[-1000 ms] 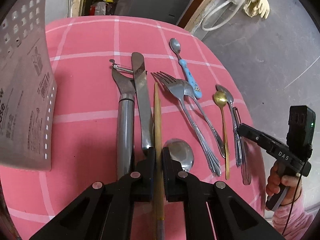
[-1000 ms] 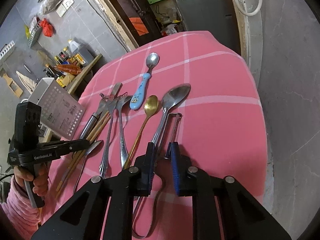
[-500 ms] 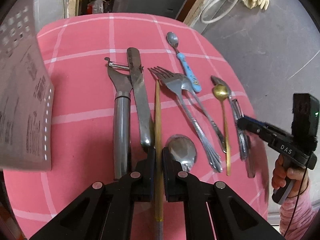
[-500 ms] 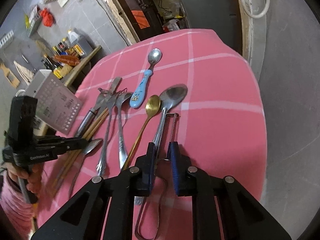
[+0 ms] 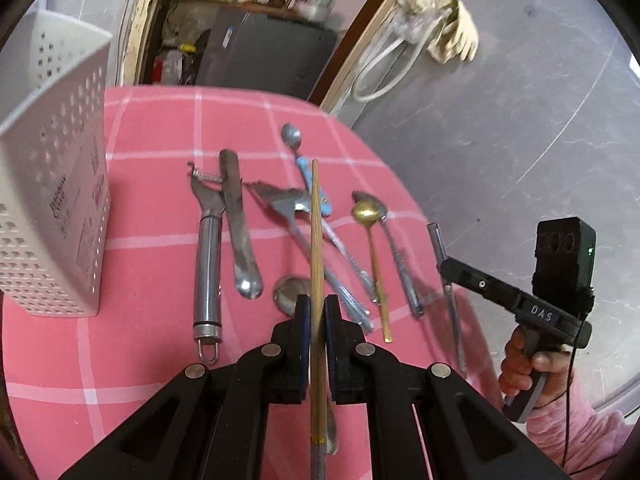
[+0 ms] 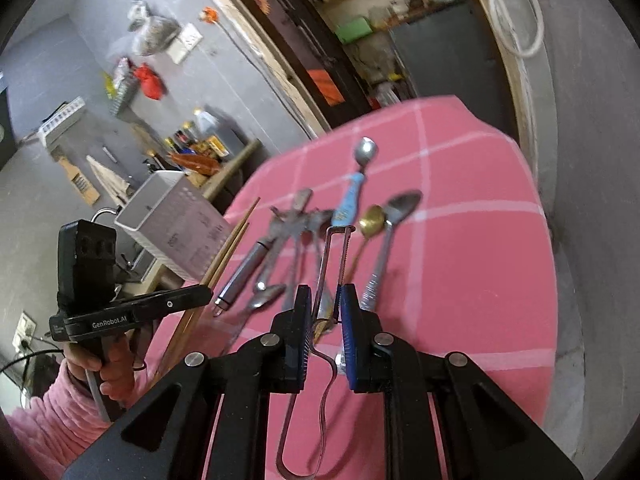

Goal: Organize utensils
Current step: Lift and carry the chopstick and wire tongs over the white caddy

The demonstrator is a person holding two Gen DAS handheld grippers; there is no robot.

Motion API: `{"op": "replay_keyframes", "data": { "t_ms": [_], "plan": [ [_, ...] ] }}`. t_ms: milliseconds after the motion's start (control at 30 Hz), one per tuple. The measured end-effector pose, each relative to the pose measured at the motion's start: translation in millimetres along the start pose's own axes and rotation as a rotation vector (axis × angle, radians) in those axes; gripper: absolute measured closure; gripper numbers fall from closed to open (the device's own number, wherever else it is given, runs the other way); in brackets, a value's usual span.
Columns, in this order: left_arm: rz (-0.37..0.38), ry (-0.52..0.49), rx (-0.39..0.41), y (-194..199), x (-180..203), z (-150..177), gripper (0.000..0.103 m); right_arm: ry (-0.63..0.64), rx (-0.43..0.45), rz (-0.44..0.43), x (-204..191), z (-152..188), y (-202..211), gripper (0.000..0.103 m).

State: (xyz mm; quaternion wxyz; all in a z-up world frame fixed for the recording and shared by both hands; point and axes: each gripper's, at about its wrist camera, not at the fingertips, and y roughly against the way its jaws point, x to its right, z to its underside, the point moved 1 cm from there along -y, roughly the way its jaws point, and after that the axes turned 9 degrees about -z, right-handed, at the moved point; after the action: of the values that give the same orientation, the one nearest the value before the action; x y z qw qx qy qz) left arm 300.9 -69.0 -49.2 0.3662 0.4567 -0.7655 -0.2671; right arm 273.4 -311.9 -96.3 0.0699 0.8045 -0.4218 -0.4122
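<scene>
Chopsticks (image 5: 316, 264) sit clamped between our left gripper's (image 5: 316, 312) pads, lifted clear of the pink cloth (image 5: 152, 208) and pointing over the forks (image 5: 288, 204). Our right gripper (image 6: 325, 312) pinches the wire peeler (image 6: 332, 264), jaws narrow, raised above the gold spoon (image 6: 370, 218). Knife (image 5: 238, 224), steel peeler (image 5: 208, 248) and blue-handled spoon (image 6: 352, 196) lie on the cloth beside the white basket (image 5: 56, 184).

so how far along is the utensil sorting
Barely begun: nothing visibly sits in the white holder yet. In hand: the left claw grips the chopsticks, the right claw grips a wire peeler, both lifted. Left on the pink cloth: knife, steel peeler, forks, several spoons.
</scene>
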Motion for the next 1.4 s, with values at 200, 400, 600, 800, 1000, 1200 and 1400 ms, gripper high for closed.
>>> {"op": "replay_keyframes", "data": {
  "t_ms": [200, 400, 600, 800, 1000, 1200, 1400],
  "plan": [
    [0.025, 0.017, 0.12, 21, 4, -9, 0.096, 0.049, 0.063, -0.07, -17, -11, 4, 0.09],
    [0.011, 0.065, 0.302, 65, -3, -31, 0.096, 0.12, 0.142, -0.13, -48, -37, 4, 0.091],
    [-0.042, 0.113, 0.474, 116, -15, -64, 0.096, 0.228, 0.234, -0.189, -101, -77, -10, 0.091],
    [-0.136, 0.171, 0.62, 151, -41, -97, 0.096, 0.294, 0.313, -0.249, -154, -119, -34, 0.091],
    [-0.222, 0.219, 0.731, 169, -75, -114, 0.096, 0.351, 0.346, -0.287, -194, -135, -72, 0.091],
    [-0.254, 0.23, 0.828, 169, -97, -113, 0.096, 0.389, 0.358, -0.291, -210, -132, -102, 0.091],
    [-0.293, 0.229, 0.92, 170, -107, -108, 0.096, 0.43, 0.352, -0.285, -219, -126, -117, 0.091]
  ]
}}
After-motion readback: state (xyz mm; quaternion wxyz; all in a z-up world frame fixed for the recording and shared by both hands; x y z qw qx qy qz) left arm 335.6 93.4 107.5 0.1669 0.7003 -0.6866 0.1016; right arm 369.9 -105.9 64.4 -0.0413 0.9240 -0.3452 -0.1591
